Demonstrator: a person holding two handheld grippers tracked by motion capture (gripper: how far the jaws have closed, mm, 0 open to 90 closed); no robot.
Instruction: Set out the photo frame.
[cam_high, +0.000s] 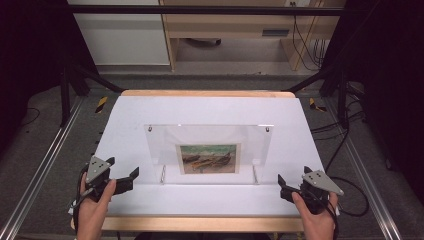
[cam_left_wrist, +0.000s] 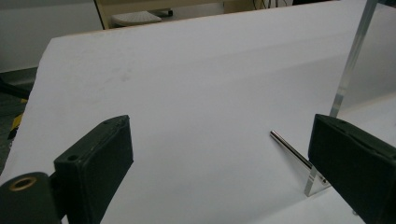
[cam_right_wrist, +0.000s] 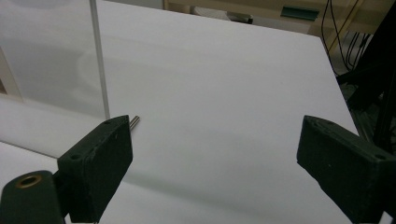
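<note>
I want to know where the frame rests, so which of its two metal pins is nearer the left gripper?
The left pin, under the frame's lower left corner. It lies closest to the left gripper; the other pin sits toward the right gripper.

A white counter (cam_high: 210, 107) with a wooden far edge is lying beneath a black frame bar (cam_high: 200, 10). Beyond its far edge, a wooden desk (cam_high: 235, 25) is standing beside a white cabinet (cam_high: 120, 35). Black cables (cam_high: 307, 47) are hanging past the far right corner; yellow-black tape (cam_high: 101, 104) is marking the floor.
</note>
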